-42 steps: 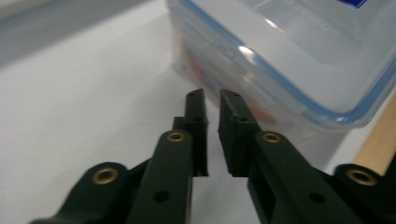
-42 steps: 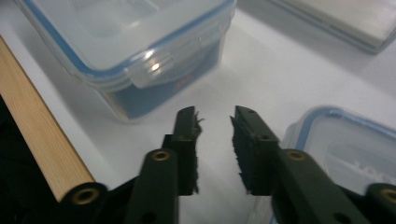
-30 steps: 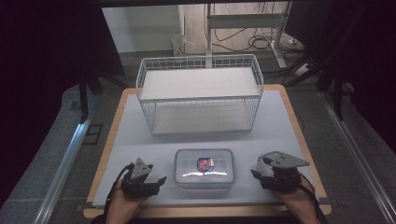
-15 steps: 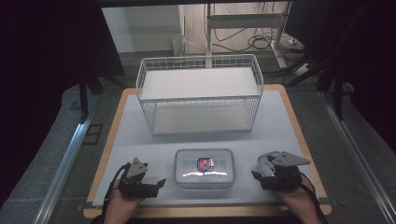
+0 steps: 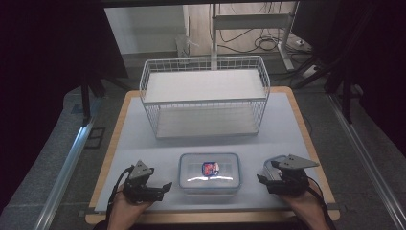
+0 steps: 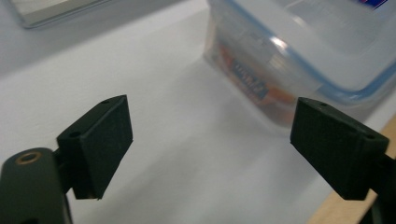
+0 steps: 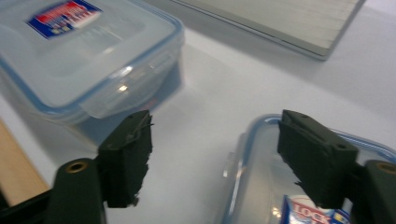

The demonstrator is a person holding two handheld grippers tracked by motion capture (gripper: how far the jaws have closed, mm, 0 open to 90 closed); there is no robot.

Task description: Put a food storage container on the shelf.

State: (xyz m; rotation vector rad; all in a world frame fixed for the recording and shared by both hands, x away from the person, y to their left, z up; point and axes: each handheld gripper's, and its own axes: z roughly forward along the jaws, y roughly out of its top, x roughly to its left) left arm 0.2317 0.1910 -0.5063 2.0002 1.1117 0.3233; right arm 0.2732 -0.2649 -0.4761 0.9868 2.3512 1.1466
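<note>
Down at the near edge, both hands sit low on the white mat (image 5: 143, 143), one on each side of the clear box (image 5: 209, 173). The left gripper (image 5: 162, 188) points at the box's left end. Its jaws are wide apart and have just been closing a touch, and in the left gripper view there is only bare mat between them, with the box's corner ahead and to one side. The right gripper (image 5: 266, 171) faces the box from the other end. Its jaws are also well apart and have just been narrowing, and they grip nothing. In the right gripper view they hang over a second blue-rimmed piece (image 7: 252, 177), though I can't tell whether it is a lid or a box. The clear box itself sits mid-mat with its lid on and a red and blue label (image 5: 210, 167) facing up, and neither gripper touches it. This looks like the approach step, with both grippers lining up on the box before any grasp. The next move probably calls for one gripper to slide in level and set its pads on a rim or clip of the box. Further back, the wire basket (image 5: 206, 102) stands well apart from the box, and it looks like the likely destination.
</note>
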